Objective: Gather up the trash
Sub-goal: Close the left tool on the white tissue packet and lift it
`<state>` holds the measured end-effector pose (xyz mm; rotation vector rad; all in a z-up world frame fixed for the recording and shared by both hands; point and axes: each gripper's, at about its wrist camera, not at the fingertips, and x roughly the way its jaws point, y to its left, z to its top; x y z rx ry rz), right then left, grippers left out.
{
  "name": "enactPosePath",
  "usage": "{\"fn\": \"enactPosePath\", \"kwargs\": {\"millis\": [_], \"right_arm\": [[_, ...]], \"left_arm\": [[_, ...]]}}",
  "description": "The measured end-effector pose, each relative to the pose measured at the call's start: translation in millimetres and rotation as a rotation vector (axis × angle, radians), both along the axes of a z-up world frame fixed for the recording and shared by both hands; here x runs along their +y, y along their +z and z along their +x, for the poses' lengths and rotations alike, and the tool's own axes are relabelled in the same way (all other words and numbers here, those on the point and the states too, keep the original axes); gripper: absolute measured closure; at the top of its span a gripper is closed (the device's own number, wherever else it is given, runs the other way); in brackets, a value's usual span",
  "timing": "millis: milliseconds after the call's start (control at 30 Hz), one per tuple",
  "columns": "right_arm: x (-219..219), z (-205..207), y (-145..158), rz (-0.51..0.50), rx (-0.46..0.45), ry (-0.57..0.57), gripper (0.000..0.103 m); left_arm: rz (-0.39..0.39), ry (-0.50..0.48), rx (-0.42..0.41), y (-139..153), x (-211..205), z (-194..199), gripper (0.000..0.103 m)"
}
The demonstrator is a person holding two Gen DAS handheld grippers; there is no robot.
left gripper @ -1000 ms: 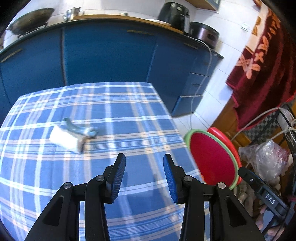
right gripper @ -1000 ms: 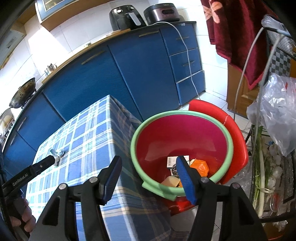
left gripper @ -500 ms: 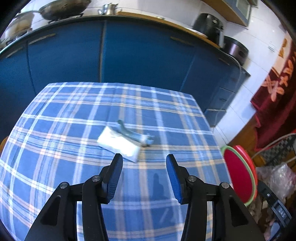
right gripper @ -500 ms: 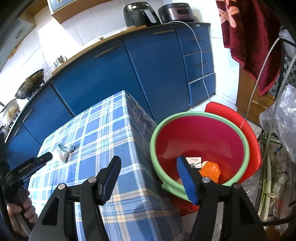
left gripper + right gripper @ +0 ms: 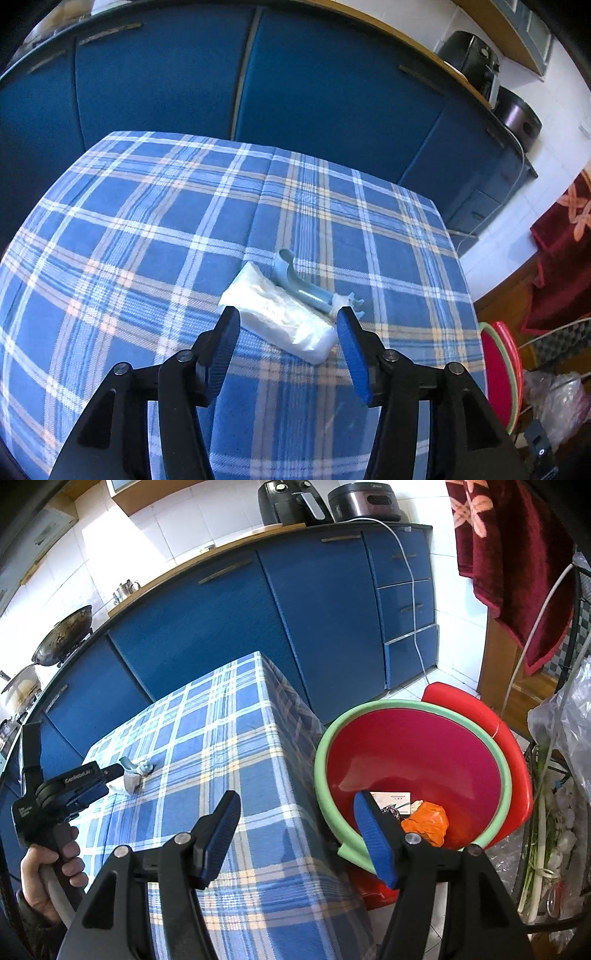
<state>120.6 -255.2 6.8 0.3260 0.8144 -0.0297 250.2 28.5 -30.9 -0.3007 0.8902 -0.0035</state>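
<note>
Blue plaid tablecloth (image 5: 155,236); white packet (image 5: 280,314); red, green-rimmed bin (image 5: 413,753).

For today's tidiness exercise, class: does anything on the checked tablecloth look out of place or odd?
Yes. A crumpled white wrapper and a pale blue plastic piece lie touching on the otherwise bare checked tablecloth, while other rubbish already sits in the red bin beside the table. The left gripper, jaws just opening, hovers near them.
</note>
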Motion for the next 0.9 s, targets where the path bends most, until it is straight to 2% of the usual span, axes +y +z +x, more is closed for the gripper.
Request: {"fn": "enactPosePath", "kwargs": {"millis": [167,433,500,567,633,900], "right_arm": [[5,1,1,-0.002,-0.003,0.012,0.036],[8,0,1,-0.005,-0.004,0.015,0.036],[8,0,1,-0.005,-0.004,0.013,0.036],[8,0,2,-0.003,-0.004,0.013,0.036],[8,0,2,-0.004,-0.005,0.014,0.036],[20,4,5,-0.011,-0.010,0.044,0.036]], "left_arm": [[-0.073,0.008,0.021,-5,3,5,0.047],[-0.136,0.014,0.022,-13,3,14,0.047],[-0.153,0.006,0.021,-15,3,14,0.052],[-0.174,-0.006,0.018,-16,3,14,0.063],[-0.178,-0.013,0.013,-15,3,12,0.067],[-0.178,-0.041,-0.009,-6,10,-5,0.069]]}}
